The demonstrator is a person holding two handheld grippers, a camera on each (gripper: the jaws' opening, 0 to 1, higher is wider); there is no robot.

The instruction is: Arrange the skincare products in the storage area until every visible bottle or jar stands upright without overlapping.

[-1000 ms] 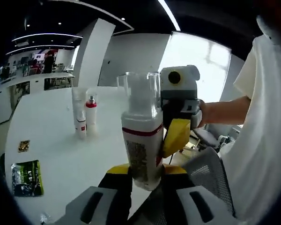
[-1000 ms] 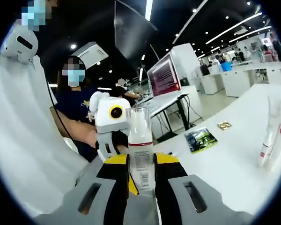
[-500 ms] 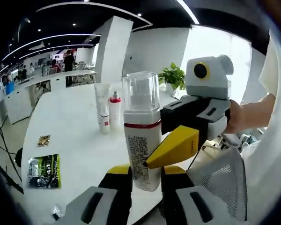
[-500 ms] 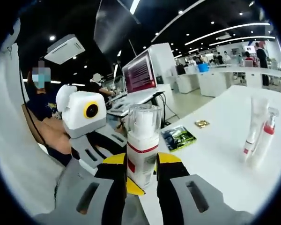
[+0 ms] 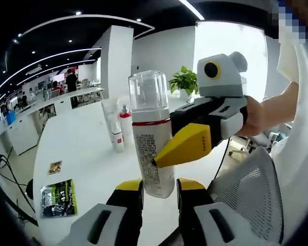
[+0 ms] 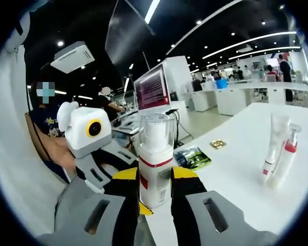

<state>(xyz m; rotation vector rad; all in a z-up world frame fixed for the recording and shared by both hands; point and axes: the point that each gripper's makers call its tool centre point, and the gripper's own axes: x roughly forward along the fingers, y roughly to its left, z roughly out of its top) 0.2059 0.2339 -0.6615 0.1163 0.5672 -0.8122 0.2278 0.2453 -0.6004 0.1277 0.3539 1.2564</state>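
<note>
A white pump bottle with a red band and a clear cap is held upright in the air over the near edge of the white table. My left gripper is shut on its base. My right gripper reaches in from the right of the left gripper view, one yellow finger pressed to the bottle's side. In the right gripper view the same bottle sits between the jaws of my right gripper, shut on it. A white tube and a red-capped spray bottle stand upright further back.
A green packet and a small gold packet lie flat on the table. A mesh chair stands just off its edge. The tube and spray bottle stand at the right, a monitor and a seated person behind.
Both hands have swung around with the bottle between them, so the room has shifted in both views. The bottle stays gripped and upright.
</note>
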